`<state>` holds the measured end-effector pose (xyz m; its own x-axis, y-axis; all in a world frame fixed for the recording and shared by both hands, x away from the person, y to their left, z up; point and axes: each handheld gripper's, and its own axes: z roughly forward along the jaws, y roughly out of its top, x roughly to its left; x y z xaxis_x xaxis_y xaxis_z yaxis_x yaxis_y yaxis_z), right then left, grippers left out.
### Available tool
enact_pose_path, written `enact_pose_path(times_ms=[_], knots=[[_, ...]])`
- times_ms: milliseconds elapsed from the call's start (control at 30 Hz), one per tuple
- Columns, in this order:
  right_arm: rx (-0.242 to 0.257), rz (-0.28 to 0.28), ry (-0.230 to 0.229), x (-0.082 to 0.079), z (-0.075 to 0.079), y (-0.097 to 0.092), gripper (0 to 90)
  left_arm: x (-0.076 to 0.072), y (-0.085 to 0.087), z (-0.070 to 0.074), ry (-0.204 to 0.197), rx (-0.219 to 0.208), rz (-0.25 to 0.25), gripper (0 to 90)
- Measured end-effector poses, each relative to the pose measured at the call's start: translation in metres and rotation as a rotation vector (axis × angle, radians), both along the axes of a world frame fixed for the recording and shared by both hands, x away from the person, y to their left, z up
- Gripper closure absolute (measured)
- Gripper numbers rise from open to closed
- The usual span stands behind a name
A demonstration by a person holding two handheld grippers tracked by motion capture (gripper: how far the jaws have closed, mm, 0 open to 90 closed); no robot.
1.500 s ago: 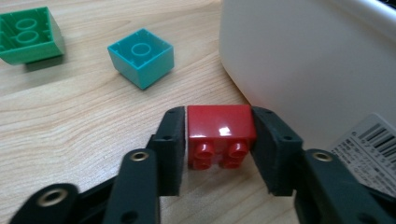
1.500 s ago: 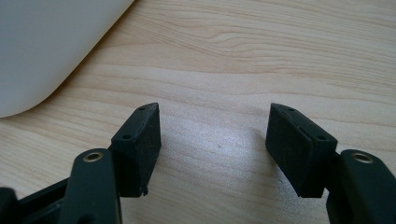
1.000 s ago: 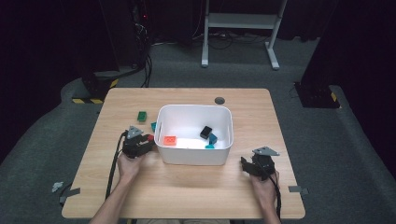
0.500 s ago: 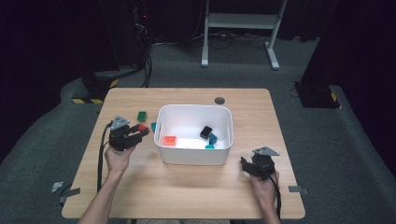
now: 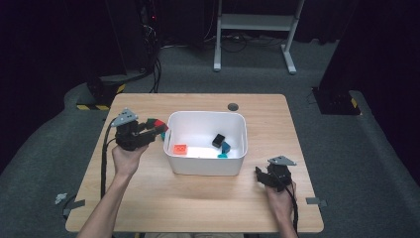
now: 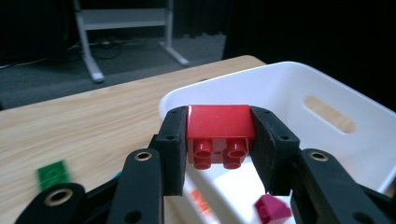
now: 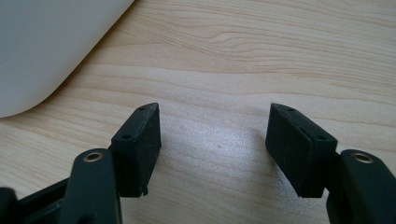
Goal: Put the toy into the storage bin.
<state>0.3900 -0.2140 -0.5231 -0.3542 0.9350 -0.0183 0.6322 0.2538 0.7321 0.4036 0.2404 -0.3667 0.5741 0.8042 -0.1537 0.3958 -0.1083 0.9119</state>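
Red brick clamped, up by the bin!
Left gripper (image 6: pixel 219 154) pinches the red brick (image 6: pixel 219 128) beside the white bin (image 5: pixel 205 166); right gripper (image 7: pixel 215 149) rests apart, seemingly on the table (image 7: pixel 280 56).

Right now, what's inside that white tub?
In the white tub: an orange brick, a black block and teal pieces. Its near wall hides the floor just behind it.

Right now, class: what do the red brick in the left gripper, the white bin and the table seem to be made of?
Red brick: probably moulded plastic, glossy; light glints on its smooth face, and round studs show.
White bin: likely plastic, smooth and faintly shiny, with rounded corners and a cut-out handle slot.
Table: wood or a wood-look laminate, matt; pale grain lines run across it, though which of the two is unclear.
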Motion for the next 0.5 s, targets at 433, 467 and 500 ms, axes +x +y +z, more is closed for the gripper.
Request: enact_pose_path(times_ms=[433, 467, 500], knots=[[0.000, 0.000, 0.000, 0.000, 0.000, 0.000, 35.8, 0.015, -0.051, -0.003, 0.051, 0.047, -0.130, 58.5], [0.000, 0.000, 0.000, 0.000, 0.000, 0.000, 35.8, 0.016, -0.054, -0.004, 0.057, 0.051, -0.135, 58.5], [0.000, 0.000, 0.000, 0.000, 0.000, 0.000, 35.8, 0.017, -0.056, -0.006, 0.062, 0.058, -0.140, 58.4]])
